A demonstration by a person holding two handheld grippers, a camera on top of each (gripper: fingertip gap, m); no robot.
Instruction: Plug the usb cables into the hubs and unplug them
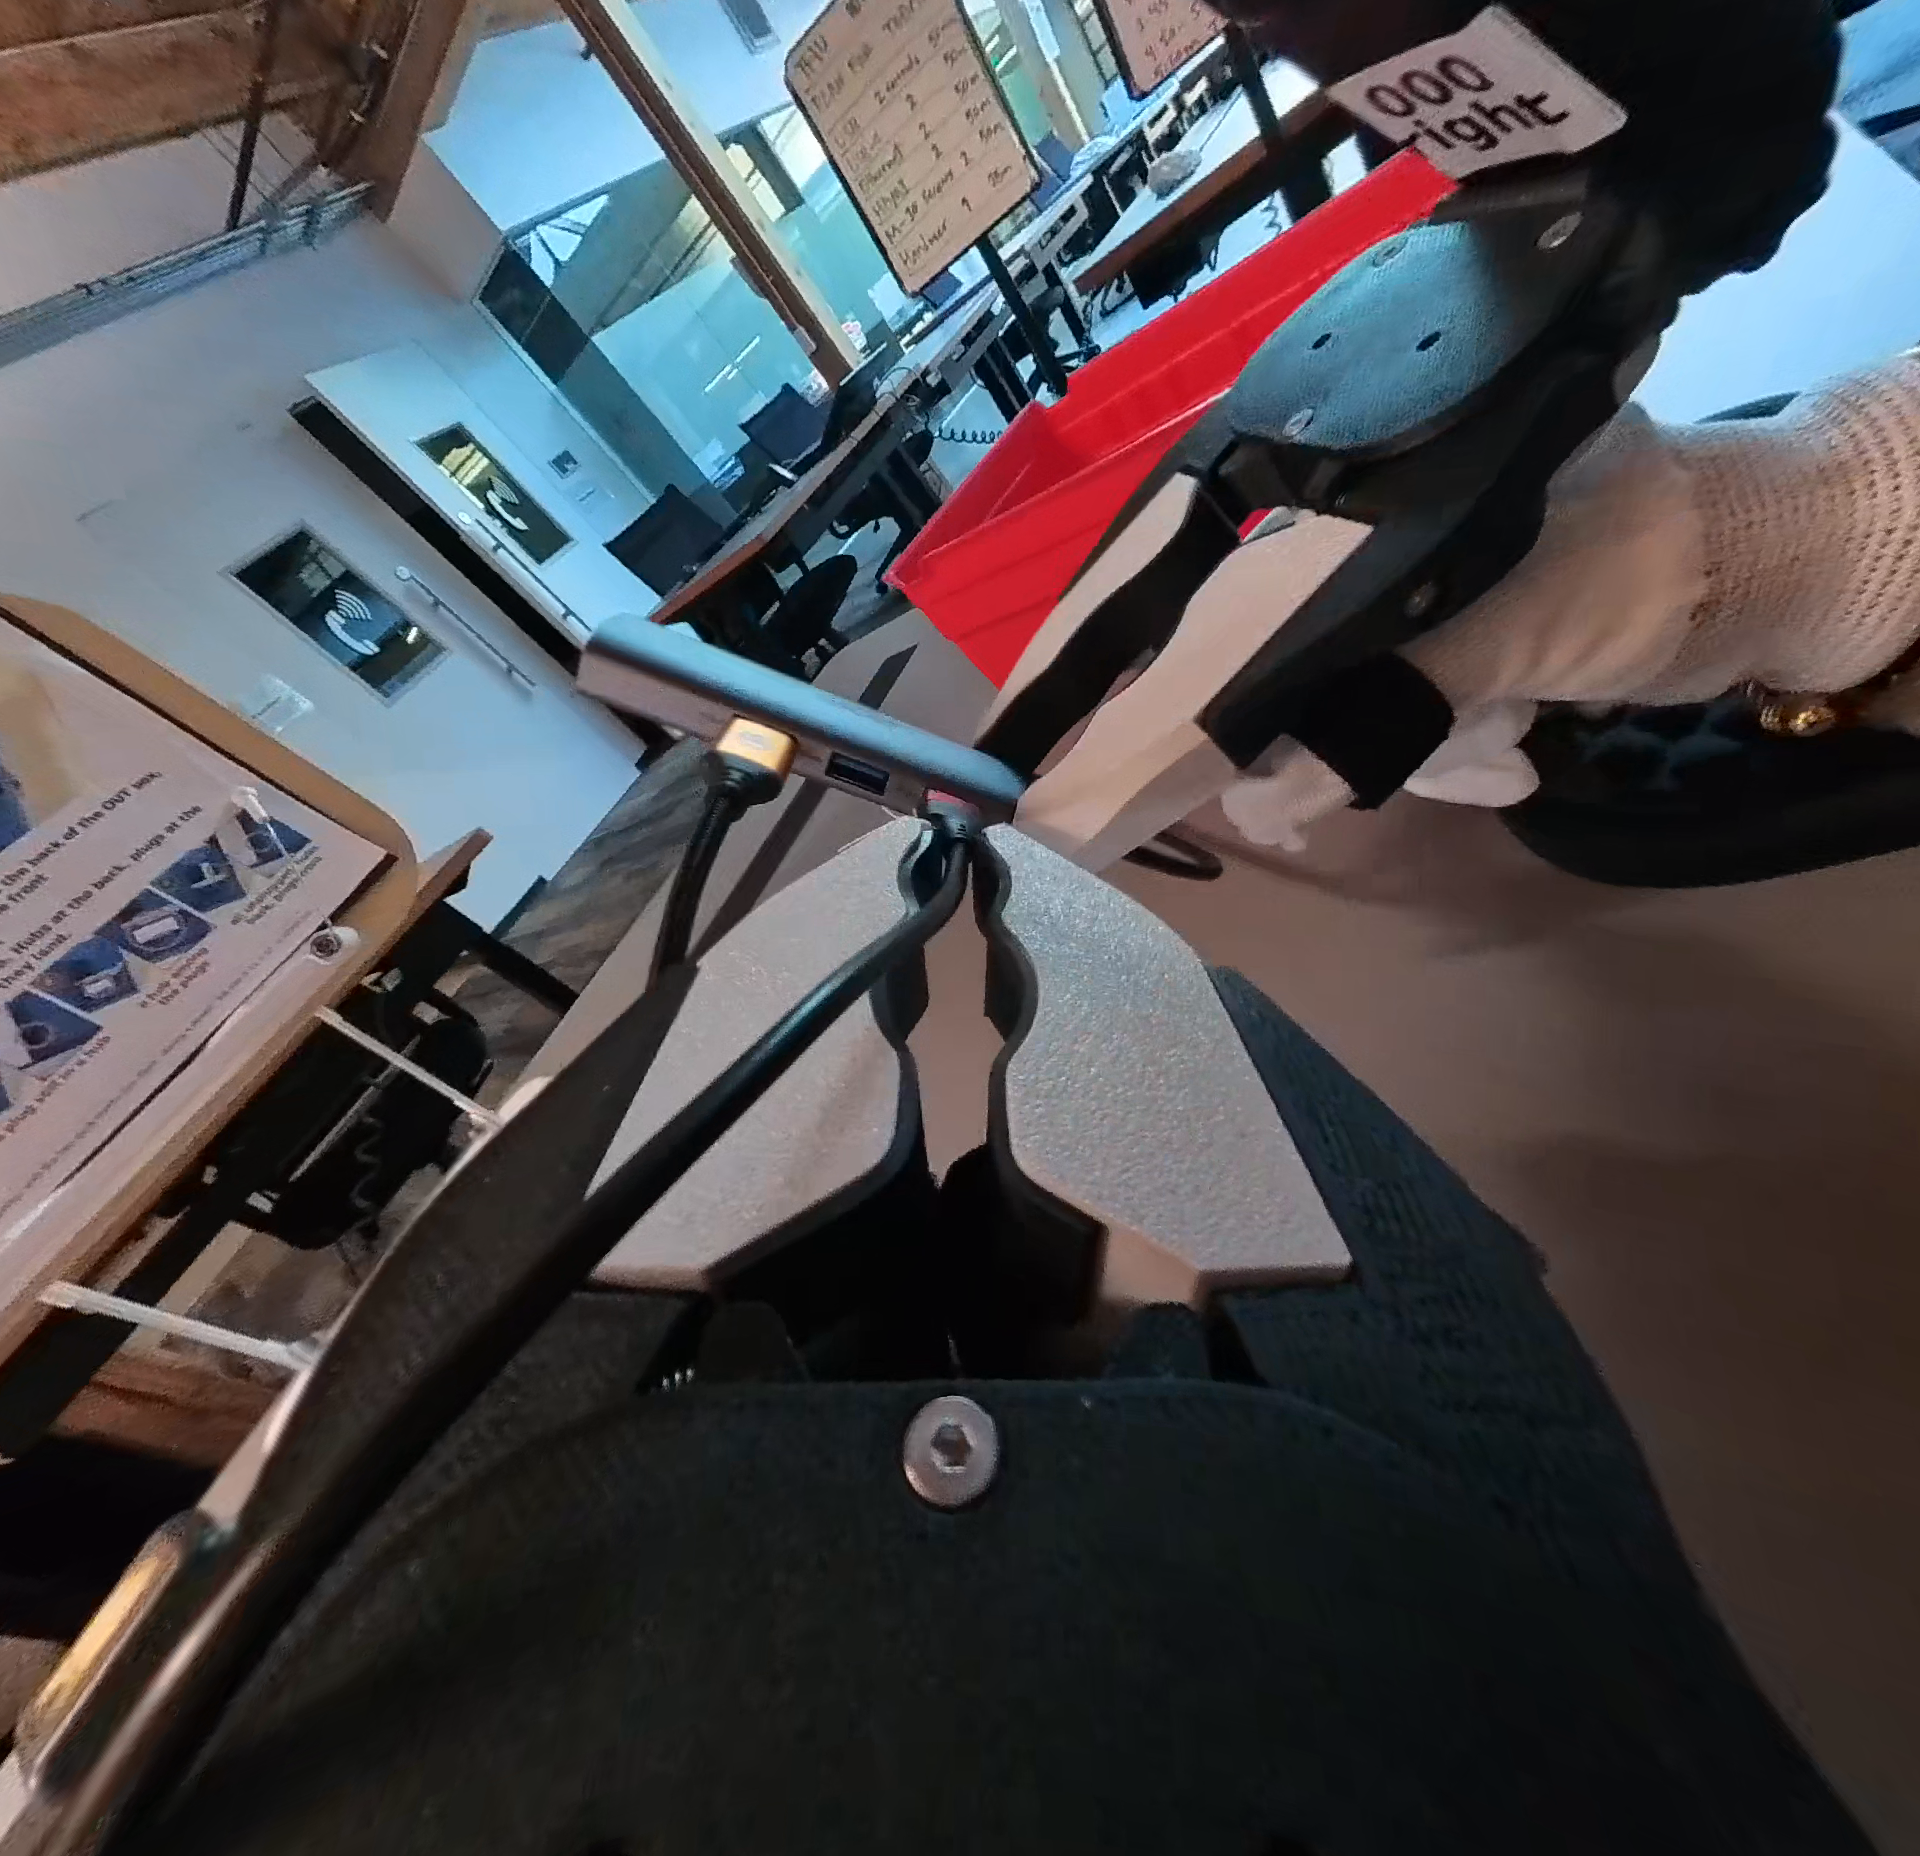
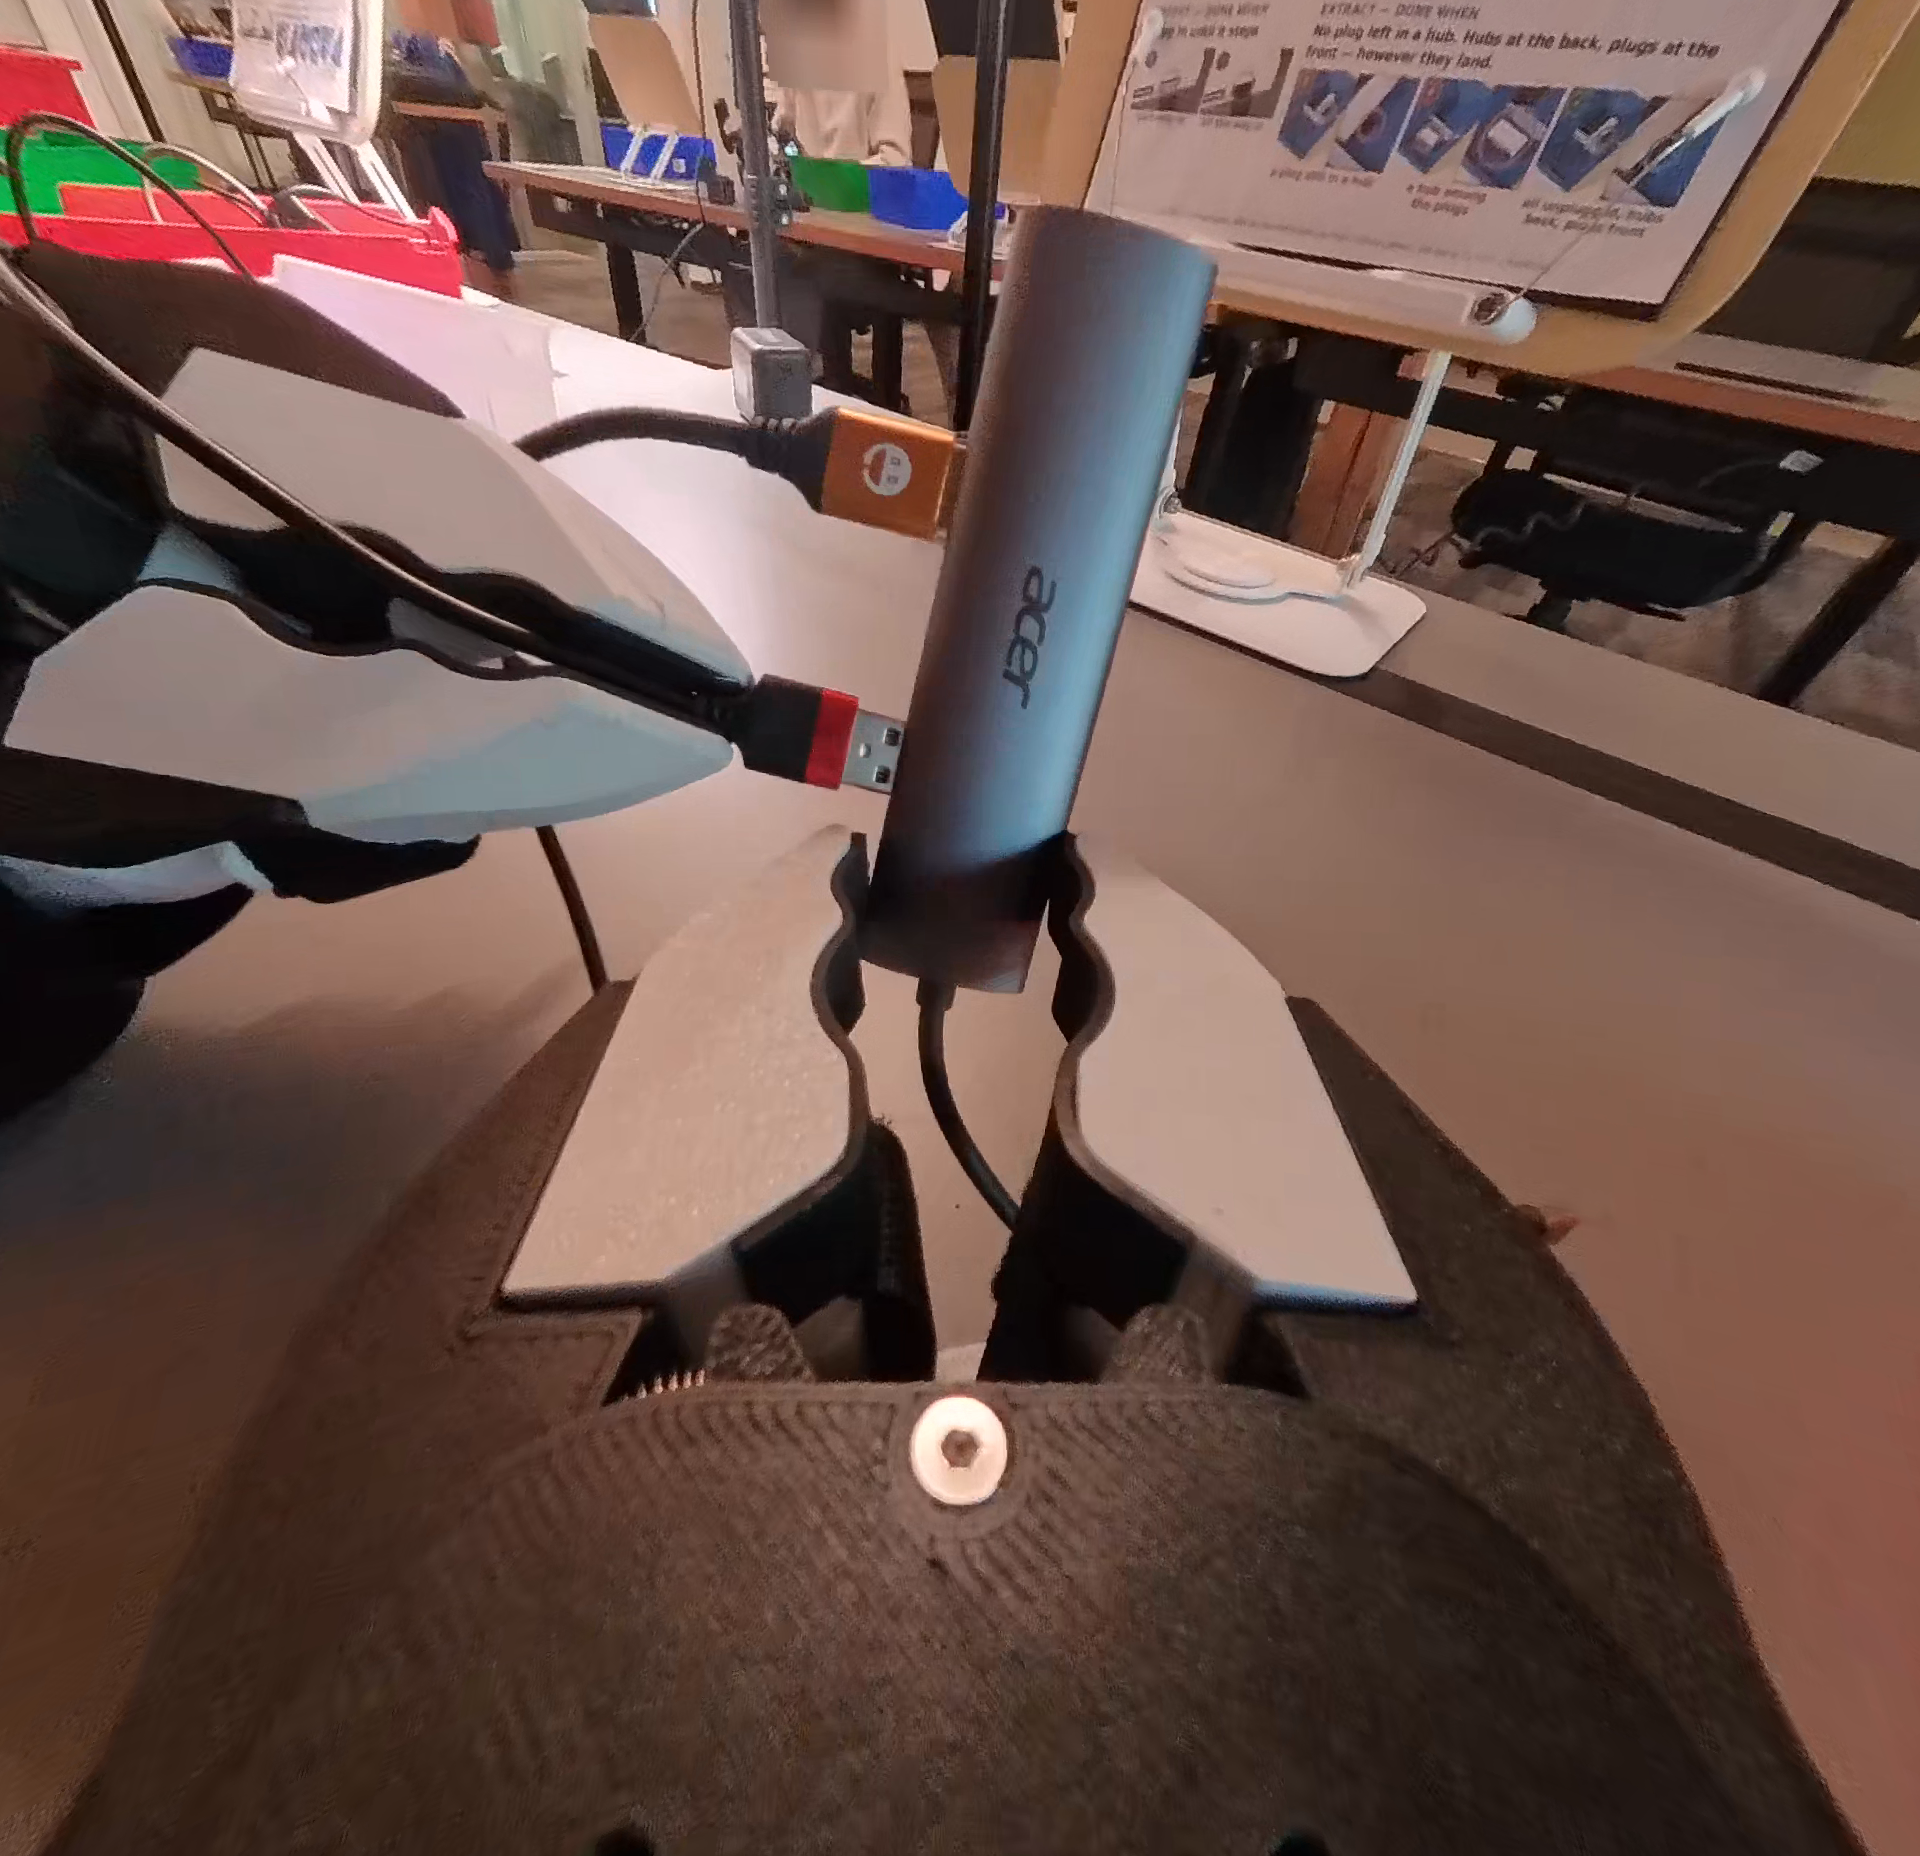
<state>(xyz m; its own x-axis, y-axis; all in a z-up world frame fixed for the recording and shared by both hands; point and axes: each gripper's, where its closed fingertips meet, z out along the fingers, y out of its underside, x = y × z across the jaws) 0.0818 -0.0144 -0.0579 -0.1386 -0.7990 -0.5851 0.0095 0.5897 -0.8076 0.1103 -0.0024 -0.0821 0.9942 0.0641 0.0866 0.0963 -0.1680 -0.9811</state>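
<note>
The right gripper is clamping the lower end of a grey USB hub, which is standing nearly upright between its jaws; the hub's own black lead is trailing down between the fingers. At about ten o'clock from the hub, the left gripper is pinching a black cable just behind its red-banded USB plug, whose metal tip is sitting just at the hub's side. At eleven o'clock an orange-gold plug is sitting seated in the hub. In the left wrist view a red bin is lying behind.
</note>
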